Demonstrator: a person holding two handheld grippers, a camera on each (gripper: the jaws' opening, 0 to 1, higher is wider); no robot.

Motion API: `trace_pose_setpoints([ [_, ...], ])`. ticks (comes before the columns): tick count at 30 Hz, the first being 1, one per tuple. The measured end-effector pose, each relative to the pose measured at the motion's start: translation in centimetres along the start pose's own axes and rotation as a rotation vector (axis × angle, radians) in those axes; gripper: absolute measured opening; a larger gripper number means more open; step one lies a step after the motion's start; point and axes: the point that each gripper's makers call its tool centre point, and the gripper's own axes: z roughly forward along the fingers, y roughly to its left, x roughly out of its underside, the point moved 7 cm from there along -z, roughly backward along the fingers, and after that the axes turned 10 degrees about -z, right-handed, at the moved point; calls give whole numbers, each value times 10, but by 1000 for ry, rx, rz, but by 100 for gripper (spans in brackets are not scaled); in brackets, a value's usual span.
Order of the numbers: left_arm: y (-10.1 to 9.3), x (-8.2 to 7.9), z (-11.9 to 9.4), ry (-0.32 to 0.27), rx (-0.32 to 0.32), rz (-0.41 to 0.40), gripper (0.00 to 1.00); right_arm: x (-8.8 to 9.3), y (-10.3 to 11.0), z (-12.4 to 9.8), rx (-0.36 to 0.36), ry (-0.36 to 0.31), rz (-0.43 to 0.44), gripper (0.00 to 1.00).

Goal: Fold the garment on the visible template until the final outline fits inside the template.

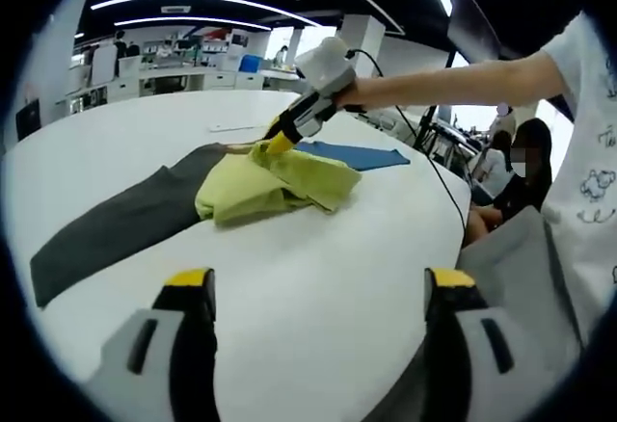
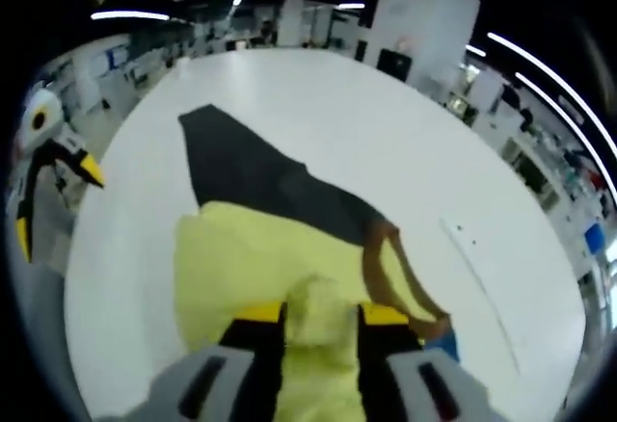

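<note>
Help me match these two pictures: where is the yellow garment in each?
Left gripper view: the yellow garment lies mid-picture on the white table, with the right tongs on its far edge.
Right gripper view: it fills the lower middle, pinched between the right tongs.
Shared landmark: the dark grey template beneath it.

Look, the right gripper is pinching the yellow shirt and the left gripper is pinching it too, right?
Not quite. The right gripper does pinch the yellow shirt, but the left gripper is open over bare white table, away from the shirt. The left gripper view shows this.
</note>
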Motion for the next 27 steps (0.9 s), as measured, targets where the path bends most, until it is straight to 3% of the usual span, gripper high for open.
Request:
trace_pose_setpoints([
  [13,-3,1,3,7,14,9,86,2,18,-19,-17,-39,-37,60],
  [27,-5,-2,13,26,39,29,86,17,49,-49,-18,-65,-59,62],
])
